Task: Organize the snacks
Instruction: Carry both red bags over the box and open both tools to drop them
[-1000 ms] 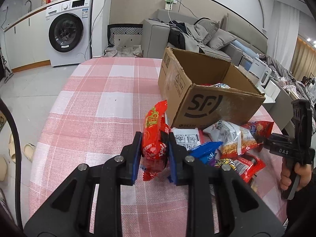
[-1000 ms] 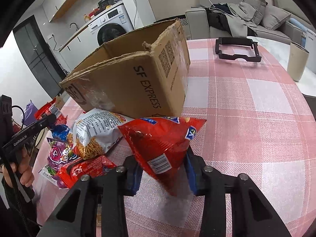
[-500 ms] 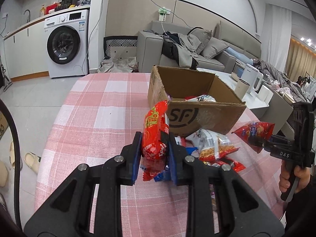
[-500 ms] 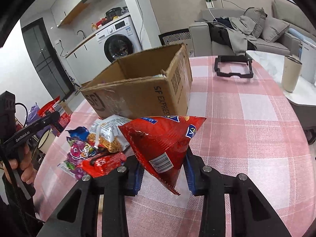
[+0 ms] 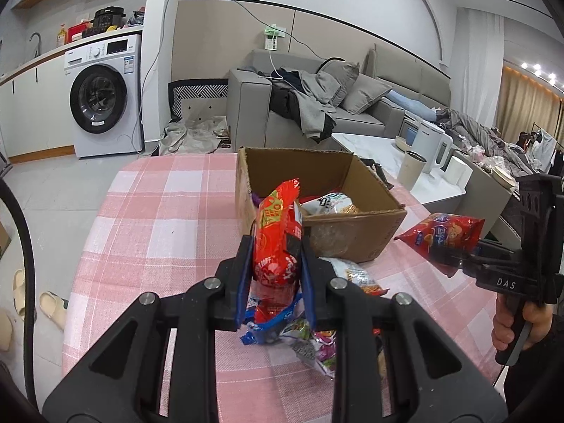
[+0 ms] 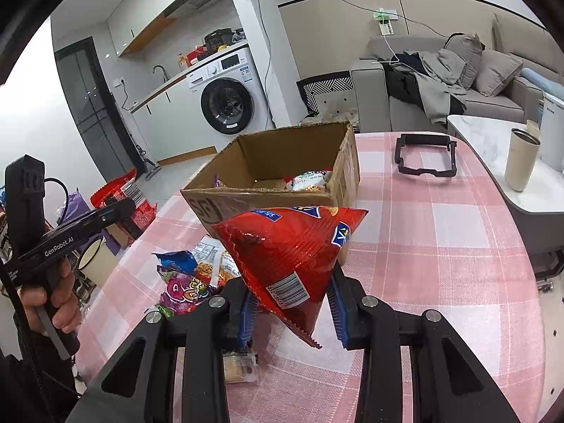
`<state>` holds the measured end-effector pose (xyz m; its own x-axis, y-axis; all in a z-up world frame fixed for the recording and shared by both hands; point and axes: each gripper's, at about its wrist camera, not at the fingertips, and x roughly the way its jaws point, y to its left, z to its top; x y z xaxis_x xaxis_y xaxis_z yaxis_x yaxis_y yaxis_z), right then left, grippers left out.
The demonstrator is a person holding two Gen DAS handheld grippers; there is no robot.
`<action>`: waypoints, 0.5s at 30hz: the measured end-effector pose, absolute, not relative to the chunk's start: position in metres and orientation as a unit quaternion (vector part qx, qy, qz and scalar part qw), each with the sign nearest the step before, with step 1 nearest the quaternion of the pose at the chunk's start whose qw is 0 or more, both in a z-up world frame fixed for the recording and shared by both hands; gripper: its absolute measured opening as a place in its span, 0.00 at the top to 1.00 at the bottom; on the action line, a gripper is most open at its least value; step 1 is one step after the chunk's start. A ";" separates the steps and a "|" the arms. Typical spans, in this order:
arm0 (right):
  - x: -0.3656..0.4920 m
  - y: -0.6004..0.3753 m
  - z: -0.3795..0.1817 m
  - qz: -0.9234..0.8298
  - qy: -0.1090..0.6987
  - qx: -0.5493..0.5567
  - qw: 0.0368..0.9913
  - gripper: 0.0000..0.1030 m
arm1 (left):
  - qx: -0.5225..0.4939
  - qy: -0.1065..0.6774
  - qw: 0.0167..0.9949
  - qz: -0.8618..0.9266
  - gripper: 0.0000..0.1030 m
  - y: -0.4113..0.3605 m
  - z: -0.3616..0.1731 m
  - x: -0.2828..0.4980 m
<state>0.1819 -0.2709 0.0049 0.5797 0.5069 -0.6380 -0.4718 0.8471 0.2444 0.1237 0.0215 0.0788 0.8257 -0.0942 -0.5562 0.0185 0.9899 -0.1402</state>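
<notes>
Red snack pack (image 5: 276,243) is clamped in the left gripper (image 5: 276,282), jaws closed on its lower half, long axis upright, top seal pointing to 12 o'clock with a slight lean toward 1. Right gripper (image 6: 292,312) has its jaws closed on one red chip bag (image 6: 287,257), held by the narrow bottom end: wide top edge runs roughly 9-to-3, the point of the bag aims at 6. Both are held in the air above the pink checked tablecloth (image 5: 169,225). One cardboard box (image 6: 278,179) sits open at 12 o'clock from both grippers, with at least two packets visible inside; exact count can't be told. Loose pile of snacks (image 6: 192,278) lies on the cloth near the box's front, roughly four or five packs, overlapping.
</notes>
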 end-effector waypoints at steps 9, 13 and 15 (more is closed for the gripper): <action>0.189 -0.259 0.031 0.267 0.347 0.005 0.899 0.65 | -0.047 0.286 0.956 -0.047 0.79 0.001 0.103 0.135; 0.192 -0.254 0.038 0.265 0.344 -0.004 0.901 0.65 | -0.044 0.288 0.955 -0.048 0.79 -0.004 0.110 0.144; 0.194 -0.251 0.040 0.263 0.342 -0.007 0.902 0.65 | -0.043 0.290 0.955 -0.048 0.79 -0.005 0.111 0.150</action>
